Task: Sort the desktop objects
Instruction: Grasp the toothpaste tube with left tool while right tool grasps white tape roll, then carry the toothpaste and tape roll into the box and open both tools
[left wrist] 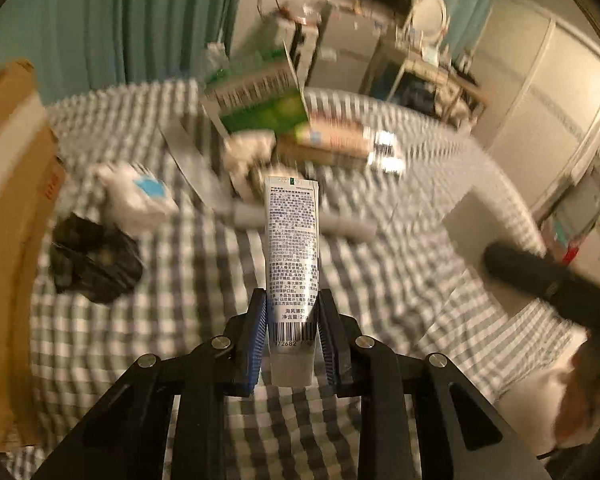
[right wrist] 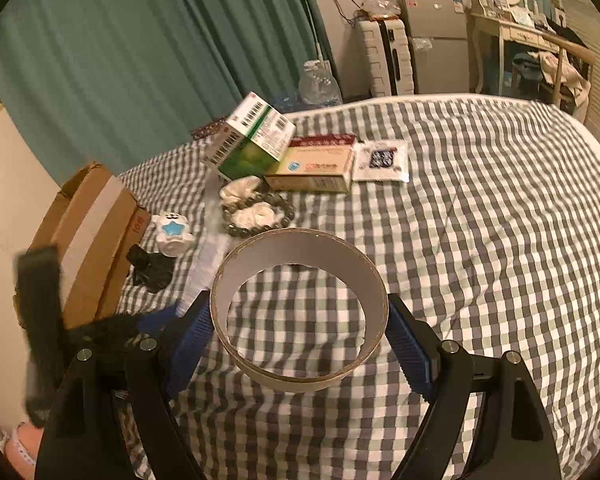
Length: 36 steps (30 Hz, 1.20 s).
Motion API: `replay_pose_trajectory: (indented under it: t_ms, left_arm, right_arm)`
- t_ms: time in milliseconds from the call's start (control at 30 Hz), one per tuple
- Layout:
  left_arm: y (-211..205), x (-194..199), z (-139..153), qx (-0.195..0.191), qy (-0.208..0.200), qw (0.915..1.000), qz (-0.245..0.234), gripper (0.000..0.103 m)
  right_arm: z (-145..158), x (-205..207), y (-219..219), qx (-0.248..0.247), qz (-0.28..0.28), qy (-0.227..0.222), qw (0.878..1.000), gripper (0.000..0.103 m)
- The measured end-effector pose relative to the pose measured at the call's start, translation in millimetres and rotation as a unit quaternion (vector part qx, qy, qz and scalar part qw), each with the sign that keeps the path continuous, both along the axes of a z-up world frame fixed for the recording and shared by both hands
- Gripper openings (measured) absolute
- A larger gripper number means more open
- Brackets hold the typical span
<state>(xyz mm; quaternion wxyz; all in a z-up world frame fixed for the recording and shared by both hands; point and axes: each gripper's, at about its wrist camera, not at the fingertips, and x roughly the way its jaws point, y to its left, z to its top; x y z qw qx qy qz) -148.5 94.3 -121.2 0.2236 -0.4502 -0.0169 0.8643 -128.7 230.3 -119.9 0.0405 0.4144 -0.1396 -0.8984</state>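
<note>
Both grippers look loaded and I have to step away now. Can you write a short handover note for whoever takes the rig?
Left gripper: closed on a white toothpaste tube, held clear of the checked cloth.
Right gripper: closed on an empty cardboard tape ring, also lifted.
On the cloth: green medicine box, tan box, sachet, bead bracelet with white scrunchies, star toy, black item. Open cardboard carton at the left edge.
Done: two items picked up.
Left: place both, then sort the rest.
</note>
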Motion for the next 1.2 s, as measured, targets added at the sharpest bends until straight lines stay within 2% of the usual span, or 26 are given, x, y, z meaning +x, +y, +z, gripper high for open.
replay_pose_trajectory:
  t_ms: [133, 267, 333, 433, 500, 600, 700, 800, 867, 900, 933, 967, 1067, 1200]
  left_arm:
    - [-33, 2, 56, 0.028, 0.034, 0.9985, 0.033, 0.025]
    - [-76, -5, 115, 0.035, 0.063, 0.9955, 0.061, 0.025]
    - [-104, -7, 140, 0.028, 0.075, 0.9936, 0.08, 0.025]
    - [-145, -10, 160, -0.011, 0.087, 0.9899, 0.112, 0.025]
    - [-180, -12, 161, -0.034, 0.081, 0.9866, 0.138, 0.025]
    - [-229, -16, 146, -0.022, 0.049, 0.985, 0.164, 0.025]
    - [-268, -22, 118, -0.018, 0.023, 0.9794, 0.2, 0.025]
    - [-284, -29, 92, -0.02, -0.001, 0.9782, 0.207, 0.026]
    - [-286, -32, 81, -0.037, -0.009, 0.9776, 0.207, 0.039]
    - [-286, -32, 76, -0.045, -0.012, 0.9765, 0.211, 0.066]
    - [-287, -33, 73, -0.052, -0.013, 0.9748, 0.216, 0.084]
    - [-287, -32, 70, -0.06, -0.01, 0.9724, 0.225, 0.085]
    - [-281, -29, 73, -0.06, -0.004, 0.9744, 0.216, 0.087]
    - [-263, -10, 88, -0.081, 0.025, 0.9747, 0.207, 0.087]
  right_arm:
    - [27, 2, -23, -0.002, 0.018, 0.021, 1.0, 0.083]
    - [68, 1, -67, -0.012, 0.06, 0.058, 0.996, 0.083]
    - [89, -5, -101, -0.019, 0.095, 0.072, 0.993, 0.083]
    - [111, -22, -153, -0.04, 0.138, 0.08, 0.986, 0.083]
    - [115, -34, -181, -0.054, 0.155, 0.077, 0.983, 0.083]
    - [117, -53, -235, -0.058, 0.19, 0.07, 0.978, 0.083]
    - [104, -63, -276, -0.057, 0.227, 0.064, 0.97, 0.083]
    - [89, -76, -300, -0.061, 0.235, 0.047, 0.969, 0.083]
    - [80, -89, -312, -0.07, 0.237, 0.029, 0.969, 0.086]
    - [78, -97, -316, -0.076, 0.231, 0.021, 0.97, 0.09]
    - [77, -101, -316, -0.079, 0.221, 0.018, 0.972, 0.094]
    - [78, -105, -316, -0.082, 0.209, 0.021, 0.974, 0.094]
    - [87, -107, -307, -0.093, 0.194, 0.043, 0.976, 0.095]
    - [97, -91, -271, -0.08, 0.165, 0.078, 0.98, 0.095]
